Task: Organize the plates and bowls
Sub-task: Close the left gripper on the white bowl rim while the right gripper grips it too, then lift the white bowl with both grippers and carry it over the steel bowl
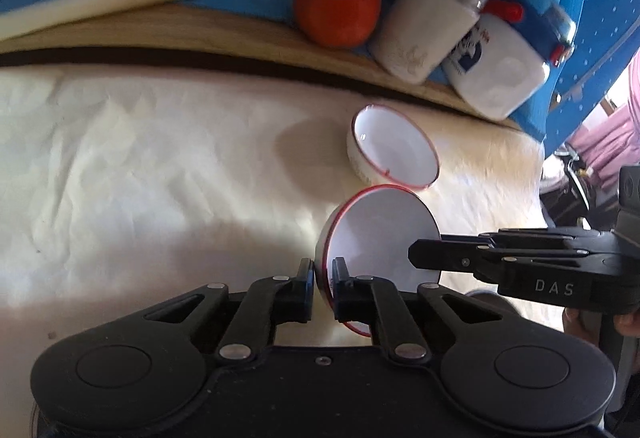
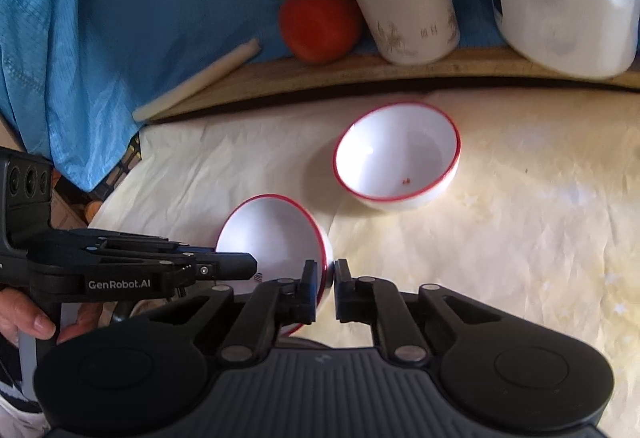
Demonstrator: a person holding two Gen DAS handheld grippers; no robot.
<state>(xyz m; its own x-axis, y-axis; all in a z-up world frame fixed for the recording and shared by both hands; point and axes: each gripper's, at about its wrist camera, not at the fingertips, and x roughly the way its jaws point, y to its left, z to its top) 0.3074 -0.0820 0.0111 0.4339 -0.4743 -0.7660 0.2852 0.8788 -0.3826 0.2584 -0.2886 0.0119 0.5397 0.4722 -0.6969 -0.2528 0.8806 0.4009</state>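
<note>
Both black two-finger tools, the left gripper (image 1: 322, 272) and right gripper (image 2: 325, 274), clamp opposite rims of a glossy red-rimmed white bowl (image 1: 380, 234) tipped on edge above crinkled cream paper (image 1: 160, 157), near a second, upright bowl (image 2: 396, 159).

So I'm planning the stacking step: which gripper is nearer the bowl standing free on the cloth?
Neither, clearly. The left gripper and right gripper both clamp opposite rims of the held bowl, just short of the free bowl.
</note>
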